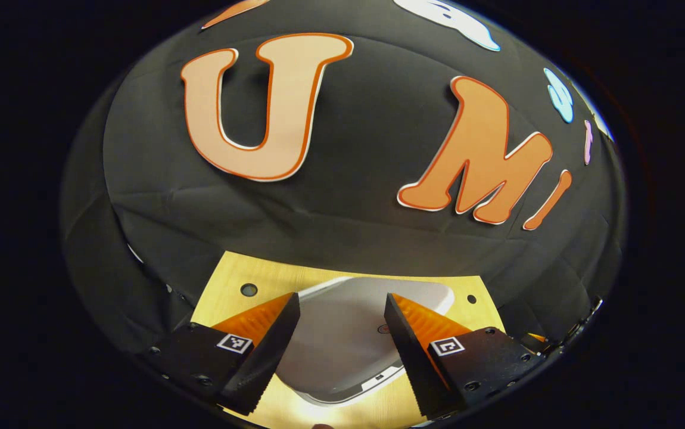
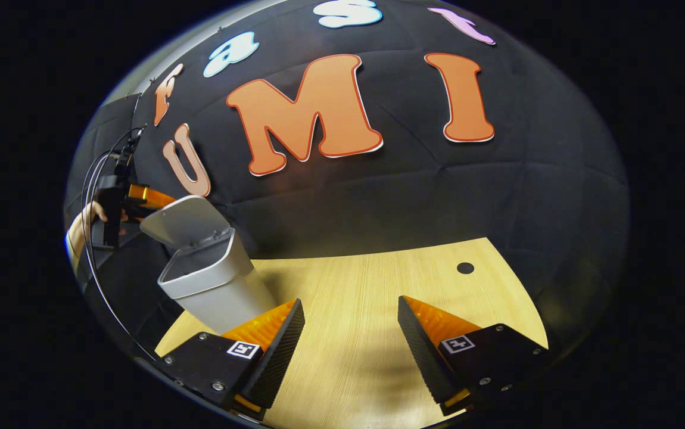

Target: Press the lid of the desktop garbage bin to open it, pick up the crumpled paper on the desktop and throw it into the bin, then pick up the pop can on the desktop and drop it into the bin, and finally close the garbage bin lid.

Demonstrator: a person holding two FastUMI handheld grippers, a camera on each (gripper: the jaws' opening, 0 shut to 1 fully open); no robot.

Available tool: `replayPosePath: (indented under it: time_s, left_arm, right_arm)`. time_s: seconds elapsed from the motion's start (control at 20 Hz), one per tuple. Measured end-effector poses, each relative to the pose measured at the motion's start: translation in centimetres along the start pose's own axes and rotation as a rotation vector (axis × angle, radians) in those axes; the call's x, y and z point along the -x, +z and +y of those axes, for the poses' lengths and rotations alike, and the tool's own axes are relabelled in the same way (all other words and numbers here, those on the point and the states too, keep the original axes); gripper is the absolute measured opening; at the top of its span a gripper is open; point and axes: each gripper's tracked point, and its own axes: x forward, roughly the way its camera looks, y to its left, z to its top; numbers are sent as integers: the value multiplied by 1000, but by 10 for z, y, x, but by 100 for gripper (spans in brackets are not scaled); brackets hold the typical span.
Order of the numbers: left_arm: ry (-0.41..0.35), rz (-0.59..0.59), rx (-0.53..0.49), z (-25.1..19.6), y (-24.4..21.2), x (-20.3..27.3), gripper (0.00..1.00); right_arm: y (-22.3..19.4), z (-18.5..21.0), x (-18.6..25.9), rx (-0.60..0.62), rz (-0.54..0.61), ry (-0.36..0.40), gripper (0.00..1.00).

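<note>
The grey desktop bin [image 2: 217, 286] stands on the wooden table at the left of the right gripper view, its lid [image 2: 184, 220] tipped up and open. My left gripper [image 2: 134, 199], held by a hand [image 2: 83, 229], hovers just behind and above that lid. In the left gripper view the grey lid [image 1: 342, 339] lies close below, between the spread fingers of my left gripper [image 1: 341, 298], which is open and empty. My right gripper [image 2: 351, 301] is open over bare tabletop to the right of the bin, holding nothing.
The light wooden table [image 2: 378, 280] runs back to the black cloth wall, with a dark round hole [image 2: 465, 267] near its far right corner. Two similar holes [image 1: 248, 290] flank the bin. Cables [image 2: 95, 179] trail from the left gripper.
</note>
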Motion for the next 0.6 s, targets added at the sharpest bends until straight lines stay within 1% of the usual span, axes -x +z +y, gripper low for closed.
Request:
replayPosePath:
  time_s: [0.2, 0.35, 0.5, 0.6]
  left_arm:
    - [17, 9, -20, -4, -43, -6, 92]
    - [28, 3, -39, -7, -66, -10, 91]
    - [53, -12, -117, -10, -84, -13, 93]
    - [74, 15, -166, -12, -102, -21, 93]
  right_arm:
    - [-4, -5, 3, -7, 11, 12, 94]
    - [-7, -10, 4, -7, 17, 15, 94]
    - [-12, -18, 12, -18, 23, 20, 94]
    - [-13, -19, 11, -30, 27, 25, 94]
